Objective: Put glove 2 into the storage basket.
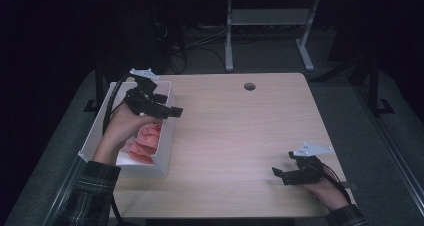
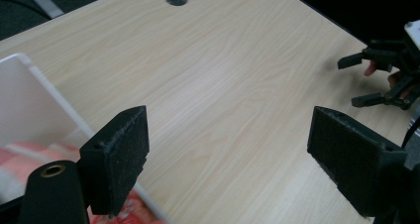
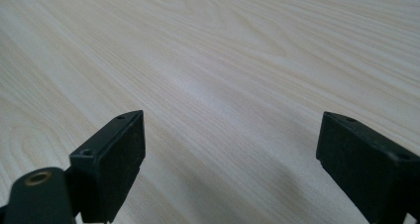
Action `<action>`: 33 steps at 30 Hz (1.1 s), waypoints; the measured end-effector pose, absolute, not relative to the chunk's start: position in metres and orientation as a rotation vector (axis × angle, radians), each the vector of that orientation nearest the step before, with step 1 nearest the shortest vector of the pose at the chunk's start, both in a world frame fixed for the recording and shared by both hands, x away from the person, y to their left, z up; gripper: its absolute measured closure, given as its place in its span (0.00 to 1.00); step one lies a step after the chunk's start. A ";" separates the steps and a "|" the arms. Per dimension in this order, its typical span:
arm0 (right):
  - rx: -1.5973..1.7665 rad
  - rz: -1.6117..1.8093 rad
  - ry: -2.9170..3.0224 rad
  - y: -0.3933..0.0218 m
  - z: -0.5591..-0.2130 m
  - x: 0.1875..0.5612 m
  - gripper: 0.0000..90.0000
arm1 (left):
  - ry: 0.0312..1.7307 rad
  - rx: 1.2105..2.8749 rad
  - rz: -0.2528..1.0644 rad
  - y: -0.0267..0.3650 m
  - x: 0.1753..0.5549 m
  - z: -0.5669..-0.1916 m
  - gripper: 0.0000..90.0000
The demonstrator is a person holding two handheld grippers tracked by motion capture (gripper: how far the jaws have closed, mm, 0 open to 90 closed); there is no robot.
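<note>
left gripper (image 1: 172, 111) upper left of high view, jaws wide, empty, poised above white bin (image 1: 95, 123) rim | pink cloth (image 1: 145, 141) inside bin, likely target | right gripper (image 1: 280, 175) lower right, jaws spread, empty, parked on table (image 1: 240, 136)

My left gripper (image 1: 167, 110) hangs raised at the far left, its jaws spread wide and aimed toward the right. My left hand (image 1: 126, 121) wraps its grip, and my forearm comes in from the near left in a plaid sleeve (image 1: 90, 193). My right gripper (image 1: 281, 175) sits low at the near right, close above the surface (image 3: 237, 60), jaws wide apart and aimed left. My right hand (image 1: 327, 190) holds it from behind, its sleeve cuff just visible at the near edge.
</note>
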State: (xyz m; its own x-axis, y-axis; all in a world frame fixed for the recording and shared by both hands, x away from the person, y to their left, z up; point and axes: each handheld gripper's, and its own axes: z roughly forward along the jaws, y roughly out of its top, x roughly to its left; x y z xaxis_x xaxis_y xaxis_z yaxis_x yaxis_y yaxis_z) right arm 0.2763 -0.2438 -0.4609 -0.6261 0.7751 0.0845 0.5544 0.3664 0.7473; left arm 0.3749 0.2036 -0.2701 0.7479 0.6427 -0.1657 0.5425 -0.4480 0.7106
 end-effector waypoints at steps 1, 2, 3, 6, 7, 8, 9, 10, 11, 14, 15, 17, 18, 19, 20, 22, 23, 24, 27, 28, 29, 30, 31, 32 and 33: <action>1.180 1.119 2.348 -0.244 -0.461 0.276 0.13 | 0.876 2.156 0.160 0.198 0.373 -0.270 0.18; 1.180 1.119 2.348 -0.244 -0.461 0.276 0.13 | 0.866 2.158 0.151 0.194 0.372 -0.271 0.18; 1.178 1.118 2.349 -0.244 -0.461 0.276 0.13 | 0.850 2.162 0.148 0.190 0.372 -0.272 0.18; 1.180 1.119 2.350 -0.244 -0.461 0.276 0.13 | 0.830 2.173 0.143 0.177 0.369 -0.276 0.18; 1.179 1.119 2.351 -0.244 -0.461 0.276 0.13 | 0.819 2.183 0.140 0.172 0.367 -0.278 0.18; 1.176 1.117 2.352 -0.243 -0.461 0.276 0.13 | 0.815 2.183 0.137 0.168 0.366 -0.279 0.18; 1.174 1.117 2.353 -0.243 -0.461 0.276 0.13 | 0.813 2.184 0.139 0.164 0.364 -0.280 0.18; 1.172 1.117 2.354 -0.243 -0.461 0.276 0.13 | 0.811 2.184 0.143 0.159 0.363 -0.282 0.18; 1.171 1.116 2.355 -0.243 -0.461 0.276 0.13 | 0.807 2.188 0.143 0.153 0.360 -0.285 0.18; 1.172 1.119 2.352 -0.243 -0.461 0.276 0.13 | 0.796 2.207 0.144 0.146 0.358 -0.288 0.18; 1.171 1.112 2.354 -0.243 -0.461 0.276 0.13 | 0.786 2.221 0.152 0.142 0.356 -0.290 0.18; 1.162 1.111 2.354 -0.243 -0.461 0.275 0.13 | 0.777 2.224 0.149 0.131 0.352 -0.296 0.18; 1.161 1.110 2.354 -0.243 -0.461 0.275 0.13 | 0.769 2.227 0.147 0.127 0.350 -0.299 0.18; 1.159 1.111 2.355 -0.243 -0.461 0.275 0.13 | 0.760 2.239 0.143 0.124 0.349 -0.302 0.18; 1.160 1.110 2.355 -0.243 -0.461 0.275 0.13 | 0.754 2.243 0.142 0.119 0.346 -0.306 0.18; 1.159 1.109 2.356 -0.242 -0.461 0.275 0.13 | 0.743 2.246 0.136 0.111 0.341 -0.313 0.18; 1.158 1.108 2.359 -0.242 -0.461 0.275 0.13 | 0.735 2.251 0.132 0.107 0.339 -0.317 0.18; 1.157 1.114 2.356 -0.242 -0.462 0.275 0.13 | 0.731 2.258 0.121 0.103 0.337 -0.321 0.18; 1.155 1.105 2.359 -0.242 -0.461 0.275 0.13 | 0.714 2.288 0.119 0.094 0.331 -0.334 0.18; 1.155 1.105 2.359 -0.242 -0.461 0.275 0.13 | 0.710 2.302 0.124 0.091 0.330 -0.339 0.18; 1.155 1.104 2.360 -0.242 -0.461 0.275 0.13 | 0.711 2.313 0.128 0.088 0.328 -0.344 0.18; 1.154 1.104 2.360 -0.242 -0.461 0.275 0.13 | 0.703 2.324 0.125 0.086 0.327 -0.349 0.18; 1.153 1.103 2.360 -0.242 -0.461 0.275 0.13 | 0.703 2.324 0.116 0.085 0.327 -0.354 0.18; 1.152 1.104 2.360 -0.242 -0.461 0.275 0.13 | 0.705 2.326 0.108 0.083 0.326 -0.357 0.18; 1.155 1.106 2.359 -0.242 -0.461 0.275 0.13 | 0.703 2.334 0.109 0.082 0.325 -0.364 0.18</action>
State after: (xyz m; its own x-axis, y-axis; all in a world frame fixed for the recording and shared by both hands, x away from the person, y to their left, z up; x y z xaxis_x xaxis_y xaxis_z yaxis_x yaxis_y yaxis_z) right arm 0.2750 -0.2417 -0.4614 -0.6362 0.7684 0.0698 0.5453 0.3838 0.7452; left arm 0.3251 0.0822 -0.3635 0.8502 0.5147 -0.1105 0.4570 -0.6174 0.6403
